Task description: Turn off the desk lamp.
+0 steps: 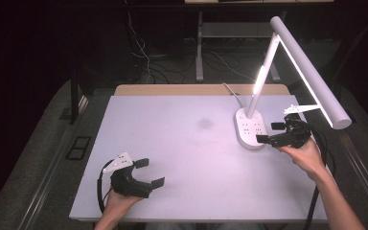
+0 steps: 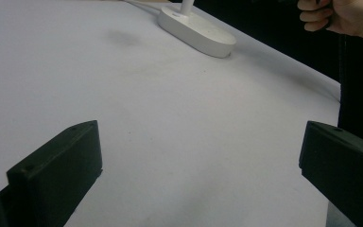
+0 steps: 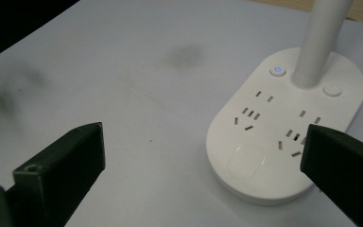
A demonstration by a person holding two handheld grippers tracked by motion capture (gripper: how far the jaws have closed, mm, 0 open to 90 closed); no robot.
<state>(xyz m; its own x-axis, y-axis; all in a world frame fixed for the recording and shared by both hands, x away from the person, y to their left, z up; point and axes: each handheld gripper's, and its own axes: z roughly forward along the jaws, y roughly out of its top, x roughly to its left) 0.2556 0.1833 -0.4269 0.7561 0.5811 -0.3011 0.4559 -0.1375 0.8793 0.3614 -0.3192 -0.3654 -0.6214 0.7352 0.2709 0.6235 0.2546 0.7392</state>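
Jaws of both grippers gape wide and hold nothing; the right gripper hovers just beside the lamp base, one jaw over its near edge in the right gripper view; the left gripper hangs over bare table, well apart from the lamp. The base stands at the table's far right, its power button lit, arm rising from it; a push with a broad jaw could miss the button and hit the sockets, or shove the base; a sweep upward might knock the arm.
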